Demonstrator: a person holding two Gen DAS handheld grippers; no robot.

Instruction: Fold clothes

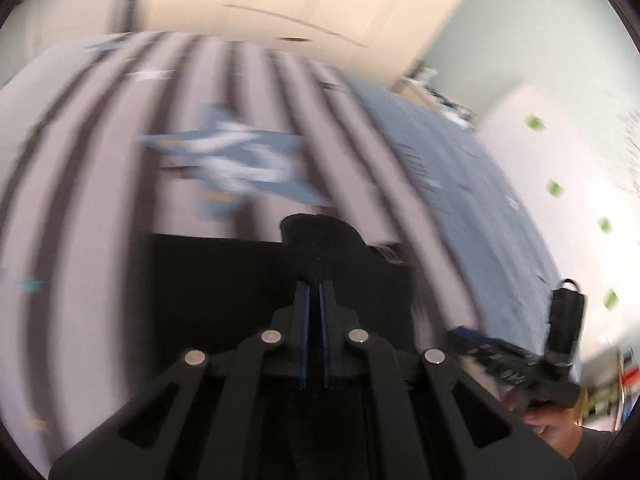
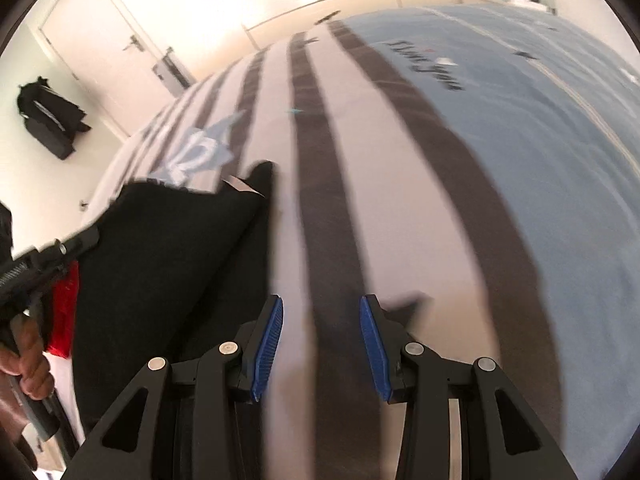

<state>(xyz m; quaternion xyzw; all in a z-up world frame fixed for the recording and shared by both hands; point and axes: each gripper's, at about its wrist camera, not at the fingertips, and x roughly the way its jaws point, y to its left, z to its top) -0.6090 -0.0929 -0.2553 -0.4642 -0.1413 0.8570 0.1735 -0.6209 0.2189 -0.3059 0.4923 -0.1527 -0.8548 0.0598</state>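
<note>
Setting: looking down along each gripper onto a bed (image 2: 420, 184) covered in a spread with pale and dark stripes on one part and plain blue on the other; much of the left wrist view blurring.
Black garment (image 1: 224, 280): lying on the striped part of the bed, dark and flat, with one fold of it rising up directly in front of the left gripper's tips.
Left gripper (image 1: 315, 286): pressed together, pinching a raised fold of the black garment between its blue pads; the pinched cloth bulging just beyond the tips, the rest of the garment spreading below and to the left.
Right gripper (image 2: 321, 344): spread, blue pads standing apart with nothing between them, hovering over a dark stripe of the bedspread.
Garment relative to right gripper: lying to the left of it in the right wrist view (image 2: 160, 264), its near edge just beside the left finger, not touching the pads.
Hands: gripping each tool's handle, one hand (image 2: 32, 364) showing at the left edge of the right wrist view, the other (image 1: 556, 426) at the lower right of the left wrist view.
Bedspread print: showing a blue and white star shape (image 1: 236, 160) beyond the garment.
Background: showing a white door (image 2: 108, 40) and a dark bag (image 2: 48, 120) on the floor by the wall.
</note>
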